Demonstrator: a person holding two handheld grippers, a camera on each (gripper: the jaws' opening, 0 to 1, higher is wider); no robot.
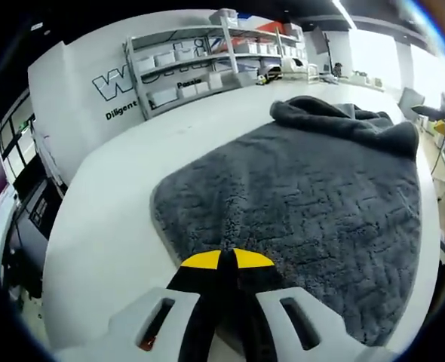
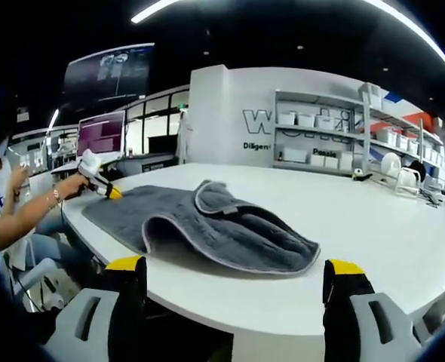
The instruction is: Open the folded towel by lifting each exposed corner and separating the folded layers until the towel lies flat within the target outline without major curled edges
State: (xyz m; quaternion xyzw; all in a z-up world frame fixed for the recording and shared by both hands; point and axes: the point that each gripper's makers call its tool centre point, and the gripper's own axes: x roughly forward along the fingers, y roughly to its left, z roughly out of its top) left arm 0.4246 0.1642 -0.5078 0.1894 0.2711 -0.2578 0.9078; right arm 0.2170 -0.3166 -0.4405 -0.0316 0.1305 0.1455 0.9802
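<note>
The left tongs (image 1: pixel 224 260) seem clamped on the grey towel's (image 2: pixel 207 219) near edge at six o'clock. The right tongs (image 2: pixel 235 277) hang apart, off the bench (image 2: pixel 373 226). Pulling the pinned corner taut helps before the far hump at twelve o'clock is peeled open.

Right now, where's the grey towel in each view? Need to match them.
Left gripper view: towel takes up centre and right, bunched fold at the far end, its near edge at the shut yellow-tipped left gripper.
Right gripper view: it lies centre-left on the white table, partly folded.
Shared landmark: the shelving rack beside the wall lettering.
</note>
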